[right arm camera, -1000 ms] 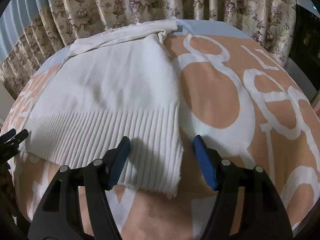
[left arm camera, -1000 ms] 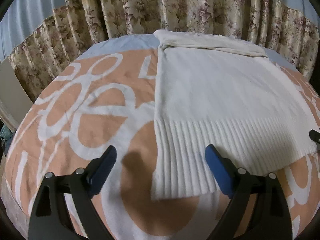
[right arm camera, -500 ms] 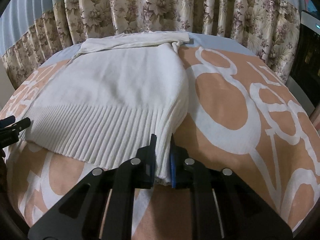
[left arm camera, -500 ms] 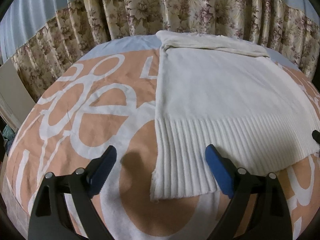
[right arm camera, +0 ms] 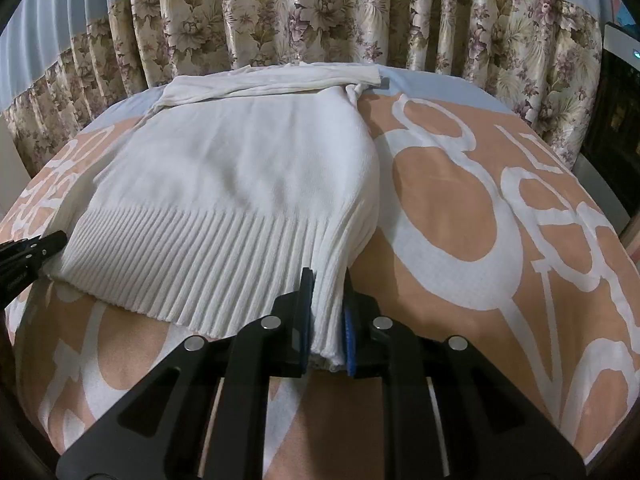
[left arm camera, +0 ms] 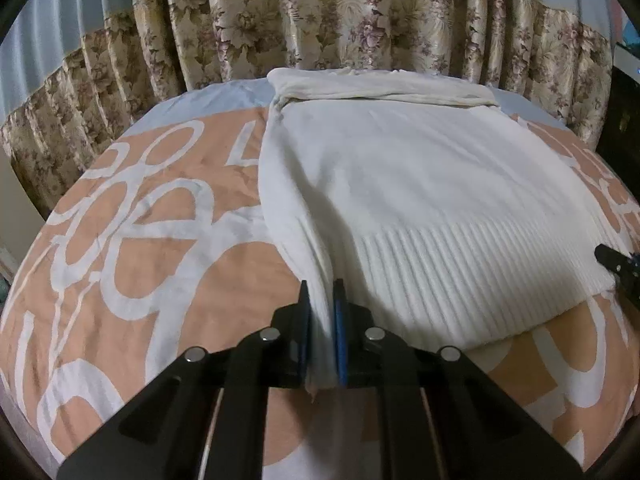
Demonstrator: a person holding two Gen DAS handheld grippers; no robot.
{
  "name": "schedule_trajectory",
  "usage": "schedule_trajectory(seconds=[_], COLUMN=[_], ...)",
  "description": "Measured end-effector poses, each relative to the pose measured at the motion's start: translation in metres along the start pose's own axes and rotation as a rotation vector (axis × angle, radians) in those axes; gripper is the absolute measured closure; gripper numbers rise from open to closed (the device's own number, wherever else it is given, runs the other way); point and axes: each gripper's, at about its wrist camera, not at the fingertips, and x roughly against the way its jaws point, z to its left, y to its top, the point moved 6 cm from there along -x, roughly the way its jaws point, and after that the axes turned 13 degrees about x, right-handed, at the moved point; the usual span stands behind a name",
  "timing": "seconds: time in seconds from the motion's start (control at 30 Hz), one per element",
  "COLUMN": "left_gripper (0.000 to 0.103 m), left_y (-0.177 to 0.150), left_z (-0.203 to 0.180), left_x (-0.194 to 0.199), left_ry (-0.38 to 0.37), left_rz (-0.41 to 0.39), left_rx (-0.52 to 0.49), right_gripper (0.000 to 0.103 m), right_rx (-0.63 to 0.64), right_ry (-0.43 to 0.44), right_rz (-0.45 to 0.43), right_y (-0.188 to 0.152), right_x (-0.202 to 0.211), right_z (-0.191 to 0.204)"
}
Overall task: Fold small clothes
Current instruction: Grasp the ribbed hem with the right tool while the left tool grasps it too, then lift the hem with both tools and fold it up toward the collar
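Note:
A white knit sweater (left arm camera: 400, 184) with a ribbed hem lies flat on the bed, its sleeves folded across the far end. My left gripper (left arm camera: 320, 304) is shut on the hem's near left corner, which bunches up between the blue pads. In the right wrist view the sweater (right arm camera: 240, 176) spreads to the left, and my right gripper (right arm camera: 326, 300) is shut on the hem's near right corner. The right gripper's tip (left arm camera: 616, 260) shows at the right edge of the left wrist view, and the left gripper's tip (right arm camera: 28, 252) shows at the left edge of the right wrist view.
The bed cover (left arm camera: 140, 240) is orange with large white letters and a pale blue far band. Floral curtains (left arm camera: 340, 20) hang close behind the bed. A dark cabinet (right arm camera: 612, 128) stands at the right.
My left gripper has shut on the left hem corner, pulling the cloth into a ridge. My right gripper shut on the right hem corner half a second earlier and still holds it.

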Motion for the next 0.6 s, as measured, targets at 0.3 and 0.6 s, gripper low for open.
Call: schedule_trajectory(seconds=[0.3,0.6], left_gripper=[0.093,0.093], left_y=[0.006,0.012], left_z=[0.011,0.02], left_x=[0.011,0.053], left_ry=[-0.003,-0.035], left_rz=[-0.023,-0.049], left_rx=[0.031,0.028], right_gripper=[0.093,0.094], right_rx=[-0.05,-0.031], right_ry=[0.033,0.041], right_rz=[-0.059,-0.131], right_y=[0.004,0.018], right_x=[0.017,0.058], right_z=[-0.006,-0.005])
